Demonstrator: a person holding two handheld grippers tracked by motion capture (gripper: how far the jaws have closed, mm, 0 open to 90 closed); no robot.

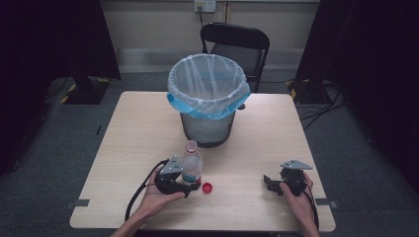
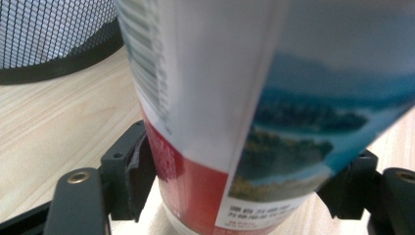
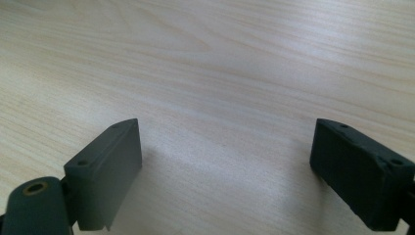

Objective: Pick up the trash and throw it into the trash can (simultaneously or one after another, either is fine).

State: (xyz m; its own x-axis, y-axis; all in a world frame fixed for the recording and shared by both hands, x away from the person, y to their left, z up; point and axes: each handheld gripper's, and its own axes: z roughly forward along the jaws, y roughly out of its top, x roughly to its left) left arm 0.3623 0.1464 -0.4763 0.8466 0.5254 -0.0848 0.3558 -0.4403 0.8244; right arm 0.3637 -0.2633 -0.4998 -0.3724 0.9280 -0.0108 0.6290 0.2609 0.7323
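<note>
A clear plastic bottle (image 1: 191, 165) with no cap stands upright on the wooden table (image 1: 143, 128), near the front and left of centre. My left gripper (image 1: 190, 183) reaches in from the left low on the bottle. In the left gripper view both pads (image 2: 139, 171) lie against the labelled bottle (image 2: 235, 107), so the gripper is shut on it. A red cap (image 1: 207, 187) lies on the table just right of the bottle. My right gripper (image 1: 269, 183) rests at the front right, open, with bare wood between its fingers (image 3: 110, 166).
A black mesh waste bin (image 1: 207, 98) lined with a clear bag stands at the table's back centre, just behind the bottle; its base shows in the left gripper view (image 2: 49, 39). A black chair (image 1: 237, 42) is behind the table.
</note>
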